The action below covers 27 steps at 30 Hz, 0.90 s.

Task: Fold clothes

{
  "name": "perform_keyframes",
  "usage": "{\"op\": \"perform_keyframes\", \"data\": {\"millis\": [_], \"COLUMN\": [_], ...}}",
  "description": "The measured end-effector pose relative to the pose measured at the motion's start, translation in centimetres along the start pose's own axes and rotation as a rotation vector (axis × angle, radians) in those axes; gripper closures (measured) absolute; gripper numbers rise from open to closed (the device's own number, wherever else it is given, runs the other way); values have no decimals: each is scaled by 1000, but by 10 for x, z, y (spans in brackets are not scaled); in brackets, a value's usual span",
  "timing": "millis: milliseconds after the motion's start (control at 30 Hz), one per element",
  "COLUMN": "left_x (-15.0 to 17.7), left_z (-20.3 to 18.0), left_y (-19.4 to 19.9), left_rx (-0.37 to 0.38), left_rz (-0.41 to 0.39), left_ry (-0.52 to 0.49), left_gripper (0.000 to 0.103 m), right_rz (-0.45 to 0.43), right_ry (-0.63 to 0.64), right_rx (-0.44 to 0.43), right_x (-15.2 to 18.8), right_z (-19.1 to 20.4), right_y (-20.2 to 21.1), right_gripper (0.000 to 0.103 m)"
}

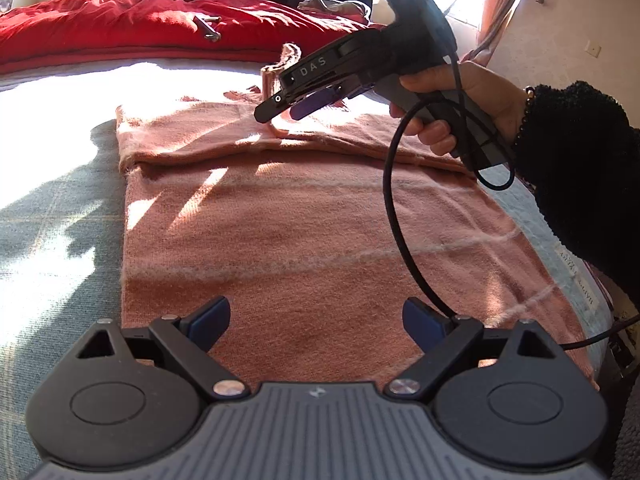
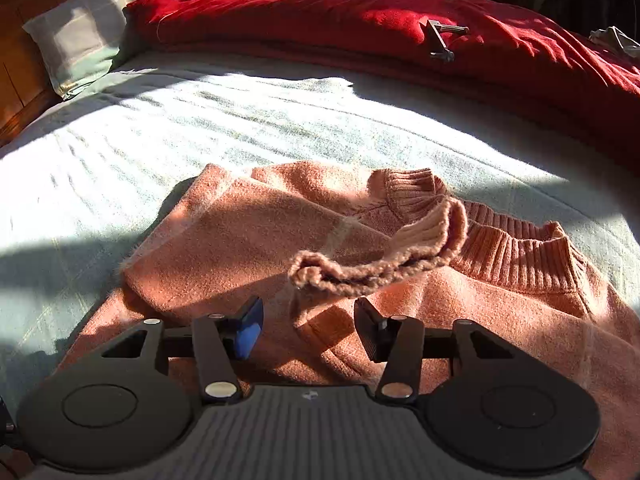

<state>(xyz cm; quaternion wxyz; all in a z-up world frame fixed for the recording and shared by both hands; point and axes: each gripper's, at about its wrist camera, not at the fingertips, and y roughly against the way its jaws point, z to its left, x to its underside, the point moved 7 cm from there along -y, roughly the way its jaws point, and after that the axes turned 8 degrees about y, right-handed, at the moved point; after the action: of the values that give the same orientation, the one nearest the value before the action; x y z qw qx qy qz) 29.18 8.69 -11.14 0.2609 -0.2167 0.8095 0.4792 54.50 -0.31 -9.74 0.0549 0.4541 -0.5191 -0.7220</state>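
- Clearly, the pink sweater (image 1: 304, 240) lay flat on the bed (image 2: 240, 120), one sleeve folded across its chest.
- My left gripper (image 1: 316, 322) hovered over the hem, fingers spread wide and empty.
- My right gripper (image 2: 308, 326) hung near the sleeve cuff (image 2: 384, 256), fingers apart, holding nothing.
- I judged the knit soft, light and floppy; the ribbed cuff or hem would give the firmest hold.

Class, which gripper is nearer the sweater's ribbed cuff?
Right. The right gripper hovers open just short of the ribbed cuff; the left gripper is open over the sweater's hem end, far from it.
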Motion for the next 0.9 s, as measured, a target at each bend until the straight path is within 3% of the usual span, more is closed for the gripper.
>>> {"op": "perform_keyframes", "data": {"millis": [67,267,533,600,667,700,767,900], "left_x": [0,1,-1,-5,-9,-11,-16,-21], "left_z": [1,4,6,6,5,4,3,-4], "left_y": [0,2,-2,-4,-6,-7,-9,-16], "left_rx": [-4,-4,-19,-21,-24,-25,-27,-46], "left_rz": [0,-2,8,5,-1,-3,-9,-8], "left_ry": [6,14,16,28,46,55,74,82], "left_gripper": [10,10,10,10,10,10,10,10], "right_rz": [-17,-40,-23,-42,-61,-78,-117,-168], "right_ry": [-17,-51,-173,-245,-317,-359,-440,-495], "right_rx": [-16,58,207,242,277,298,331,311], "right_x": [-2,4,73,94,114,124,141,155], "right_z": [-5,-33,-101,-124,-147,-160,-184,-204], "right_y": [11,44,94,112,131,141,159,168], "right_gripper": [40,39,39,46,72,77,78,79]}}
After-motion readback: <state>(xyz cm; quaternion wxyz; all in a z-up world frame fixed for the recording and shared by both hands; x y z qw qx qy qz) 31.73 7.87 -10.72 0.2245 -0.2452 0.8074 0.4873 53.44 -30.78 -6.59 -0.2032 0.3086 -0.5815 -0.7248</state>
